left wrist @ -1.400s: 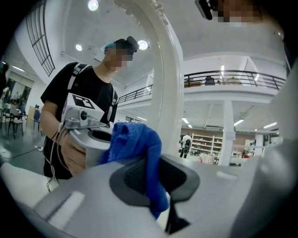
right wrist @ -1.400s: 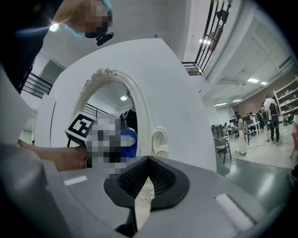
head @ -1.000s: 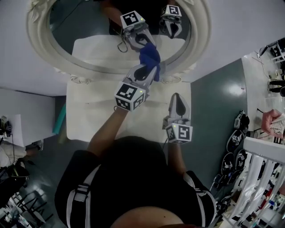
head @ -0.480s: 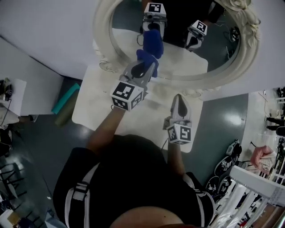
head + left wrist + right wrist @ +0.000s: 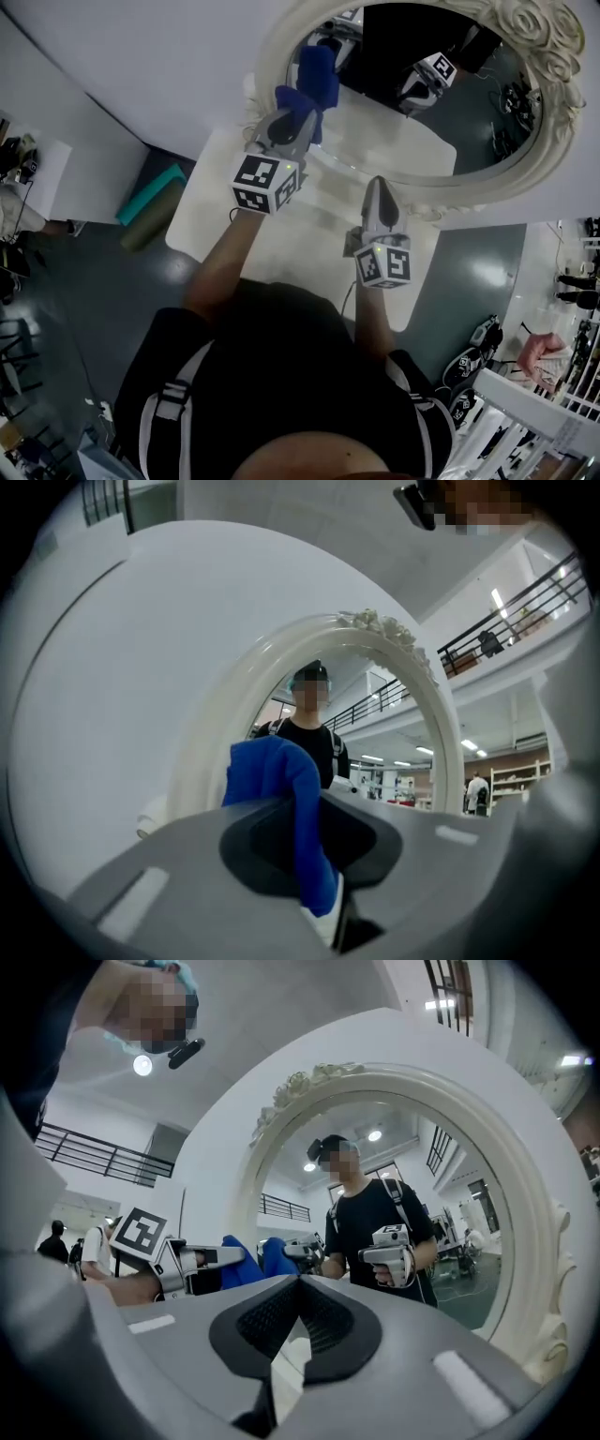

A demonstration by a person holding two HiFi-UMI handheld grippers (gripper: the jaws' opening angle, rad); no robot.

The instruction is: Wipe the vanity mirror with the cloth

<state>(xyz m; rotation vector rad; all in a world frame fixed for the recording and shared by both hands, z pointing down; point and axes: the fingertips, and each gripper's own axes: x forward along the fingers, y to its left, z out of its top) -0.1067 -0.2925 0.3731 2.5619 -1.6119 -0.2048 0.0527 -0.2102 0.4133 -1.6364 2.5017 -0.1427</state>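
An oval vanity mirror (image 5: 412, 103) in an ornate white frame (image 5: 553, 112) stands at the back of a white table (image 5: 211, 230). My left gripper (image 5: 298, 111) is shut on a blue cloth (image 5: 309, 82), which lies against the glass near the frame's left side. From the left gripper view, the cloth (image 5: 286, 794) hangs out between the jaws, with the frame (image 5: 225, 714) right behind it. My right gripper (image 5: 375, 192) hovers over the table in front of the mirror, shut and holding nothing. In the right gripper view, the mirror (image 5: 403, 1147) fills the picture and the cloth (image 5: 242, 1252) is at the left.
A plain white wall (image 5: 141, 66) rises behind the mirror. A teal roll (image 5: 150, 195) lies on the dark floor left of the table. Shoes and white racks (image 5: 487, 394) crowd the floor at the lower right. The person's torso fills the bottom of the head view.
The left gripper has carried the cloth from the bottom middle of the glass over to its left side. The right gripper has stayed over the table. The head view has swung left.
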